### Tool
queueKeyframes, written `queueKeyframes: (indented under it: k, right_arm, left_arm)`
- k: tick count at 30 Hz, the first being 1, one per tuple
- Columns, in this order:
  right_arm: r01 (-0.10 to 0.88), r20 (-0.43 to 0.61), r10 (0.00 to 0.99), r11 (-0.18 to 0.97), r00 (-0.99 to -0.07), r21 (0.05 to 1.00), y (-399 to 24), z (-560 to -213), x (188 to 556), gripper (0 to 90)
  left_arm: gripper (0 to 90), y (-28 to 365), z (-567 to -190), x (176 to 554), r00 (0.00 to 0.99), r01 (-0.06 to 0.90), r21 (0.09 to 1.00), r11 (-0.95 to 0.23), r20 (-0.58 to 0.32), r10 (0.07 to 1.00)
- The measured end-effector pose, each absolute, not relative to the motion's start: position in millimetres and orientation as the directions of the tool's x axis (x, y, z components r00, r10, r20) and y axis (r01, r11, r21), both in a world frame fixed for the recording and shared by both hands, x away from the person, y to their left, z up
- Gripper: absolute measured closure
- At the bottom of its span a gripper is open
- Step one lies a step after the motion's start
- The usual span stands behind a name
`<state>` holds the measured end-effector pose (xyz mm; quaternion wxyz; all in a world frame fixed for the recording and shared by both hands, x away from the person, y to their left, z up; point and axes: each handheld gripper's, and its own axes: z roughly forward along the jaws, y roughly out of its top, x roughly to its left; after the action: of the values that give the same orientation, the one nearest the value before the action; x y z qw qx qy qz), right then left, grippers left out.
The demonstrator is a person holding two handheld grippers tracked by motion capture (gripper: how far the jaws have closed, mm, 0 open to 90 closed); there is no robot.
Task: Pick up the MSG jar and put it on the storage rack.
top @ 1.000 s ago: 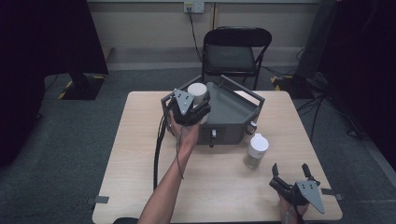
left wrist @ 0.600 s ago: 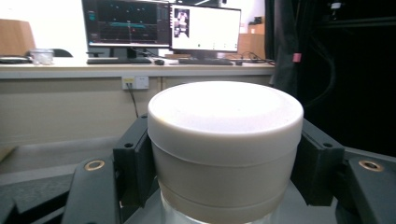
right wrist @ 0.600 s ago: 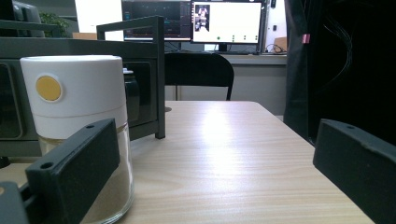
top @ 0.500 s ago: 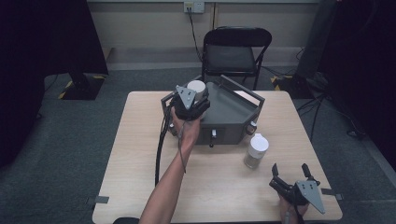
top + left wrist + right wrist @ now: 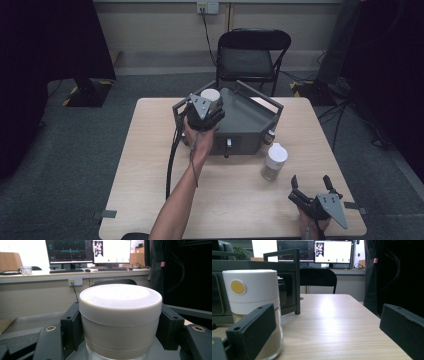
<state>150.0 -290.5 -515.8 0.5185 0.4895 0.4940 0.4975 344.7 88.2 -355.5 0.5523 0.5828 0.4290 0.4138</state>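
From the high view, the left tool (image 5: 206,111) was held up over the near left corner of a dark grey open-topped box (image 5: 248,120) that stood at the middle of the light wooden bench (image 5: 150,150). Its jaws were closed on a white-lidded jar (image 5: 211,96), which sat at the tool's tip above the box rim. A second jar with a white cap (image 5: 274,161) stood on the bench just in front of the box's right end. The right tool (image 5: 314,192) rested low at the near right corner of the bench, jaws spread wide, well apart from that second jar and nearer the person than it. A black folding chair (image 5: 250,55) stood beyond the bench.

In the left gripper view, the white-lidded jar (image 5: 120,320) sat squarely between the two black jaws, both pressed against its sides just below the lid.

In the right gripper view, the jaws stood wide apart with nothing between them. The jar with a white cap (image 5: 254,315) stood upright on the bench (image 5: 337,322) ahead, behind the left jaw, a yellow dot on its cap and pale powder in its glass base. The dark grey box (image 5: 249,277) rose just behind it.
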Motion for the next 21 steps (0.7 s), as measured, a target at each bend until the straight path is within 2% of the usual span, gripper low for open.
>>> queueKeyframes:
  k: [4,10,12,15,19,21]
  right_arm:
    - [-0.031,-0.024,1.0,0.025,0.016,0.999,-290.7,-515.6,150.1,0.0]
    - [-0.03,-0.024,1.0,0.025,0.015,0.999,-290.9,-515.5,150.3,0.0]
    - [-0.03,-0.025,1.0,0.025,0.014,0.999,-291.1,-515.4,150.4,0.0]
    - [-0.03,-0.026,1.0,0.027,0.015,0.999,-290.8,-515.4,150.4,0.0]
    - [-0.03,-0.026,1.0,0.027,0.016,0.999,-290.6,-515.4,150.4,0.0]
    - [-0.029,-0.027,1.0,0.028,0.016,0.999,-290.6,-515.3,150.4,0.0]
  left_arm:
    - [33.6,88.7,-352.7,345.2,0.29,0.053,0.998,-0.031,0.014,0.957]
    - [31.6,89.9,-358.6,343.5,0.286,0.02,0.999,-0.035,0.028,0.958]
    - [20.5,89.2,-360.9,343.0,0.281,0.006,0.999,-0.034,0.031,0.959]
    - [9.0,90.5,-356.9,345.3,0.287,0.041,0.999,-0.035,0.022,0.958]
    - [0.8,87.8,-358.6,343.1,0.264,0.037,0.999,-0.003,-0.007,0.964]
    - [0.0,90.0,-359.9,341.4,0.274,0.019,1.0,0.01,-0.015,0.962]
